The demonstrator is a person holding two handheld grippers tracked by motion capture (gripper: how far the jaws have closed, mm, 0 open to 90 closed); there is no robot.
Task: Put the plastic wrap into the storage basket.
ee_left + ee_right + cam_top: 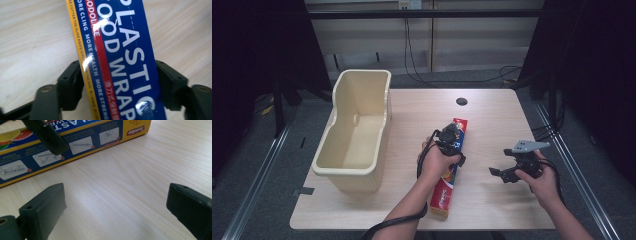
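Looks like a lab recording booth, not a home or kitchen. Light wood bench stands alone on grey carpet, black curtains hanging on both sides. Metal floor rails run along each side of it. Loose black cables trail down the beige back wall from a wall socket up top and pool on the floor. Bench has a round cable hole. A cream plastic bin and a cling-wrap box sit laid out like test props. Person works with a cabled hand-held gripper carrying a grey tracking plate.
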